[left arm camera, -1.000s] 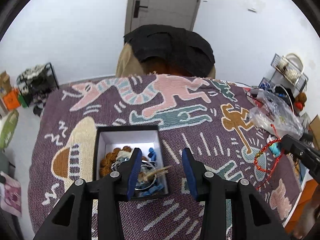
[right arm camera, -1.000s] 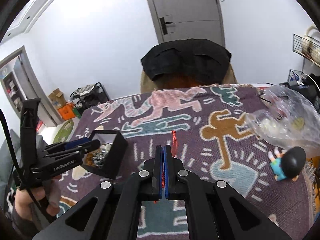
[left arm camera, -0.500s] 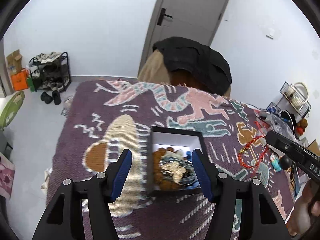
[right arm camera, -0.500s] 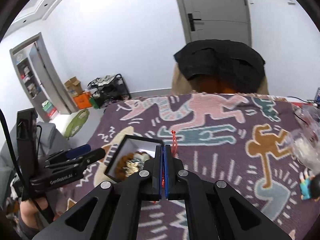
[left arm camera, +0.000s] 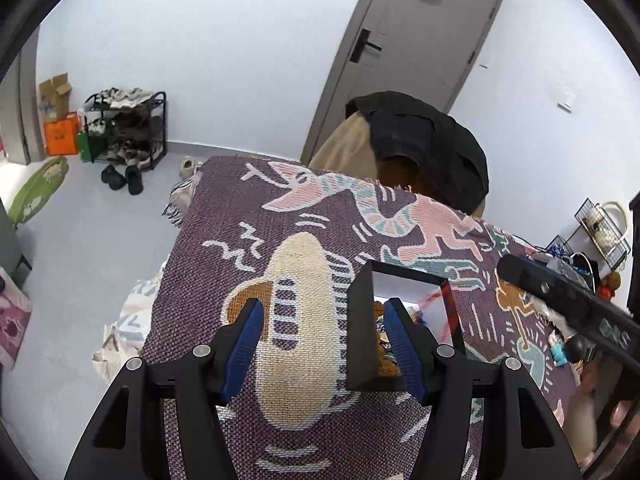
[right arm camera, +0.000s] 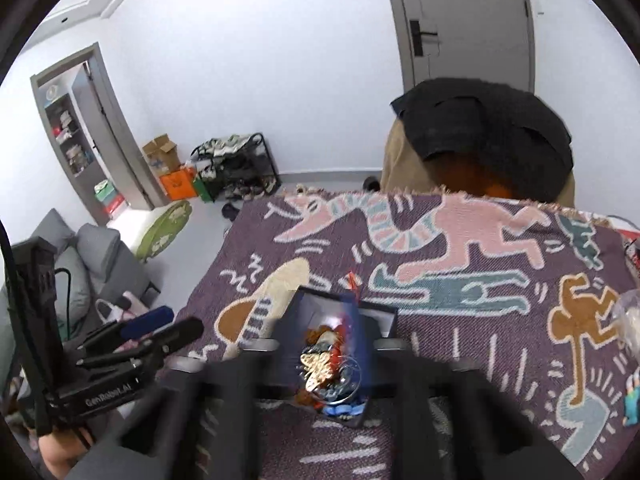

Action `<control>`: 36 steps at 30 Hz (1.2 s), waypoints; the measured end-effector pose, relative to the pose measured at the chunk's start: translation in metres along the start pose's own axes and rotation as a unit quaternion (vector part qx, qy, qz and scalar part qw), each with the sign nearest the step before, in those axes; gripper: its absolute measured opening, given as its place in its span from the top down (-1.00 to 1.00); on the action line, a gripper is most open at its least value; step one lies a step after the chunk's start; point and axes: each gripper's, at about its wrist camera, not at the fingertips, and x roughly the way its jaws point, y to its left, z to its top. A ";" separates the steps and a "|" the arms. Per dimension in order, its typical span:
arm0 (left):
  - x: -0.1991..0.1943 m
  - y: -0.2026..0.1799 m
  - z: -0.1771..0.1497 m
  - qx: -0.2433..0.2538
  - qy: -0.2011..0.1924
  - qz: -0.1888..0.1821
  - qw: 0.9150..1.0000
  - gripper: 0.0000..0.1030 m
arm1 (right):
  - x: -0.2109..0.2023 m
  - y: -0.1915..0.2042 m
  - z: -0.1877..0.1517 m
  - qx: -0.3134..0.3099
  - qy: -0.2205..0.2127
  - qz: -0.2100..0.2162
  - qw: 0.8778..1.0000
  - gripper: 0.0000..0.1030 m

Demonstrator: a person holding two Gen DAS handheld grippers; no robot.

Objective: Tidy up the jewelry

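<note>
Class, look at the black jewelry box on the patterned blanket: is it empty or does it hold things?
It holds things. The black box is open-topped, and a gold ornament lies on other pieces inside.

Bright, even indoor light with soft shadows fills both fisheye views, edges bent and black-cornered, while the near black right gripper (right arm camera: 326, 364) smears with motion blur.

This was a home: a shoe rack (left arm camera: 124, 128) stood by the wall at upper left, a grey sofa (right arm camera: 86, 264) at left, and a woven patterned blanket (left arm camera: 280, 360) covered the table.
</note>
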 end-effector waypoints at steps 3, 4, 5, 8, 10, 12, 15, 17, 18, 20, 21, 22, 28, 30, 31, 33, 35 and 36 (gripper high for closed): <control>-0.005 -0.005 0.000 0.006 -0.004 0.018 1.000 -0.24 | -0.008 -0.007 -0.008 0.005 -0.007 -0.001 1.000 -0.34; -0.007 -0.007 0.000 0.009 -0.009 0.022 1.000 -0.34 | -0.010 -0.010 -0.009 0.011 -0.002 0.003 1.000 -0.34; -0.011 -0.009 0.000 0.011 -0.015 0.021 1.000 -0.51 | -0.011 -0.014 -0.011 0.017 0.002 0.007 1.000 -0.34; -0.022 -0.015 -0.001 0.002 -0.030 0.004 1.000 -0.79 | -0.021 -0.028 -0.019 0.035 0.007 0.002 0.999 -0.34; -0.027 -0.022 -0.001 0.004 -0.035 0.002 0.999 -0.79 | -0.032 -0.036 -0.024 0.045 0.002 0.000 0.999 -0.34; -0.033 -0.029 -0.003 0.012 -0.041 0.002 0.999 -0.79 | -0.047 -0.047 -0.029 0.061 -0.008 -0.004 0.998 -0.34; -0.042 -0.041 -0.007 0.020 -0.049 -0.006 0.999 -0.85 | -0.071 -0.061 -0.037 0.080 -0.030 -0.017 0.996 -0.38; -0.049 -0.049 -0.010 0.023 -0.055 -0.016 0.998 -0.99 | -0.086 -0.070 -0.041 0.096 -0.041 -0.023 0.994 -0.56; -0.053 -0.054 -0.012 0.027 -0.061 -0.016 0.998 -0.99 | -0.094 -0.073 -0.043 0.101 -0.048 -0.026 0.993 -0.62; -0.060 -0.064 -0.016 0.038 -0.068 -0.013 0.997 -0.99 | -0.111 -0.080 -0.048 0.110 -0.063 -0.036 0.991 -0.64; -0.063 -0.069 -0.019 0.045 -0.070 -0.014 0.996 -0.99 | -0.118 -0.082 -0.050 0.114 -0.068 -0.040 0.990 -0.65; -0.067 -0.073 -0.021 0.049 -0.073 -0.015 0.996 -0.99 | -0.124 -0.084 -0.051 0.116 -0.070 -0.042 0.990 -0.67; -0.087 -0.093 -0.031 0.067 -0.090 -0.014 0.994 -0.99 | -0.154 -0.089 -0.065 0.113 -0.085 -0.055 0.988 -1.00; -0.094 -0.099 -0.035 0.073 -0.096 -0.012 0.993 -0.99 | -0.163 -0.092 -0.071 0.115 -0.088 -0.056 0.988 -1.00; -0.097 -0.102 -0.037 0.077 -0.099 -0.011 0.992 -0.99 | -0.166 -0.093 -0.073 0.116 -0.090 -0.056 0.988 -1.00; -0.105 -0.108 -0.041 0.085 -0.106 -0.010 0.991 -0.99 | -0.172 -0.095 -0.078 0.116 -0.090 -0.057 0.988 -1.00; -0.112 -0.113 -0.044 0.094 -0.111 -0.010 0.989 -0.99 | -0.179 -0.096 -0.084 0.113 -0.090 -0.060 0.988 -1.00; -0.116 -0.116 -0.046 0.098 -0.115 -0.009 0.988 -0.99 | -0.182 -0.097 -0.086 0.111 -0.090 -0.063 0.988 -1.00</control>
